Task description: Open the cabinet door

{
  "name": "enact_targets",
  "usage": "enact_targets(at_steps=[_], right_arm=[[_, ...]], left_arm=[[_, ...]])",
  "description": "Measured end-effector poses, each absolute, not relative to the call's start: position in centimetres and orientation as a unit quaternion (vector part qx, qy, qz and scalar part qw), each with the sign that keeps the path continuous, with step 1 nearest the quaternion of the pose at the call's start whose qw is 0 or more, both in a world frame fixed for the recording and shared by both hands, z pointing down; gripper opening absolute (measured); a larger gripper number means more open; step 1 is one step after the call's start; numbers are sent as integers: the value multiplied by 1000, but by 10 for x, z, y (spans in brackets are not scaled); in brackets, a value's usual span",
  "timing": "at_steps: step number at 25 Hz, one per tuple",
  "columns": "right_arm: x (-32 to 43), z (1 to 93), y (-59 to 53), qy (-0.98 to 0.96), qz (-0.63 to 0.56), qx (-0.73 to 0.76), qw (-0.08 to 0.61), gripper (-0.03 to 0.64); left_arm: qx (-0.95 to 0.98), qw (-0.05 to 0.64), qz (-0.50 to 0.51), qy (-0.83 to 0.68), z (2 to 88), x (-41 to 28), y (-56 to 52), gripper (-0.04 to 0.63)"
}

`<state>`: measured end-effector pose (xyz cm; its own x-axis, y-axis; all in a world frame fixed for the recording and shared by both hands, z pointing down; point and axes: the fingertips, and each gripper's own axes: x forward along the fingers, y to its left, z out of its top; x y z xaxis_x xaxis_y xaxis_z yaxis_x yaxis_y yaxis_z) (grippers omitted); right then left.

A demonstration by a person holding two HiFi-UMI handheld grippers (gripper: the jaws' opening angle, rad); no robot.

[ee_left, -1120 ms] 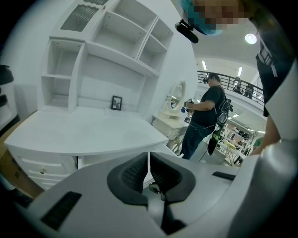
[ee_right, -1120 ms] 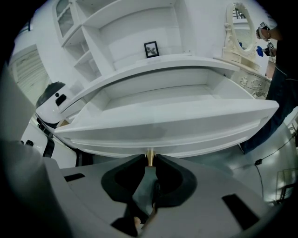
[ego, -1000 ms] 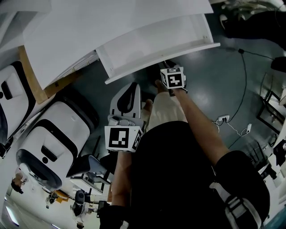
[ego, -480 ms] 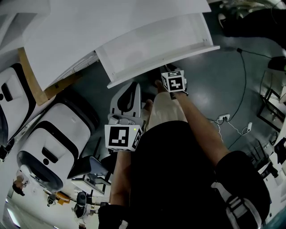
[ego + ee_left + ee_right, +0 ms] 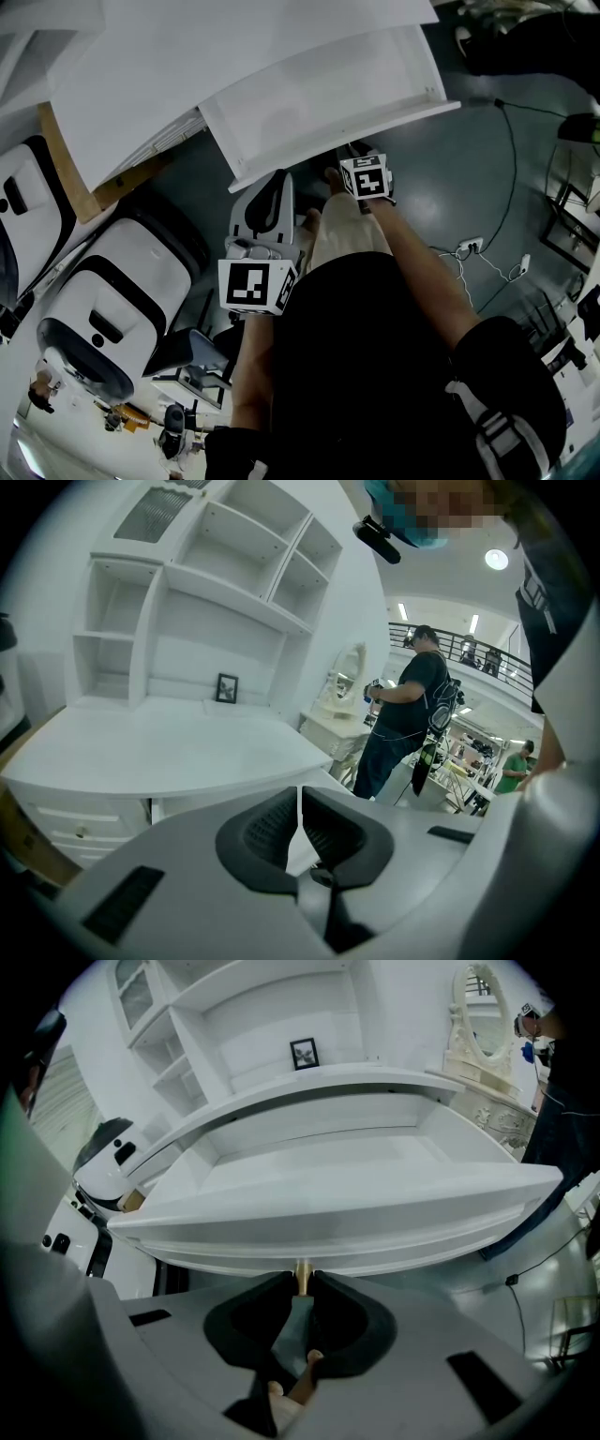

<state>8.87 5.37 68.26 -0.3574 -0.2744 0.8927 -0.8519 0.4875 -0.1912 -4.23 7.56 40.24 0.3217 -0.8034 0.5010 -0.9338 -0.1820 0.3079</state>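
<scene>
The white cabinet's drawer [image 5: 328, 108] stands pulled out, its interior bare [image 5: 319, 1171]. Its curved front panel [image 5: 337, 1232] carries a small brass knob [image 5: 302, 1273]. My right gripper [image 5: 302, 1284] is shut on that knob from below; in the head view it [image 5: 350, 153] sits under the panel's edge, marker cube toward me. My left gripper [image 5: 299, 810] is shut with nothing between its pads. It hangs near my body [image 5: 277, 180], apart from the drawer, and points toward the desk top [image 5: 159, 747].
White-and-black machines [image 5: 103, 281] crowd the floor at the left. Cables and a plug [image 5: 469, 251] lie on the grey floor at the right. A small picture frame [image 5: 226, 687] stands on the desk; a person [image 5: 412, 705] stands beyond a mirrored dresser [image 5: 345, 682].
My right gripper has drawn back toward me with the knob, and the drawer has slid a little further out. The left gripper has stayed put.
</scene>
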Motion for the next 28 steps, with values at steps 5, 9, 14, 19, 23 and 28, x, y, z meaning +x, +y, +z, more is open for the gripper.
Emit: enact_targets(at_steps=[5, 9, 14, 19, 23, 28], right_arm=[[92, 683, 61, -750, 339, 374, 428, 89], [93, 682, 63, -749, 339, 376, 428, 89], [96, 683, 68, -748, 339, 378, 428, 89], [100, 685, 75, -746, 340, 381, 427, 91], [101, 683, 77, -742, 344, 390, 422, 91], [106, 683, 85, -734, 361, 394, 419, 99]], left_arm=[[763, 289, 114, -567, 403, -39, 79, 32], [767, 289, 115, -562, 403, -37, 80, 32], [771, 286, 117, -557, 402, -37, 81, 32], [773, 283, 118, -555, 402, -37, 86, 32], [776, 282, 120, -551, 401, -37, 91, 32], [781, 279, 120, -545, 398, -36, 98, 32]])
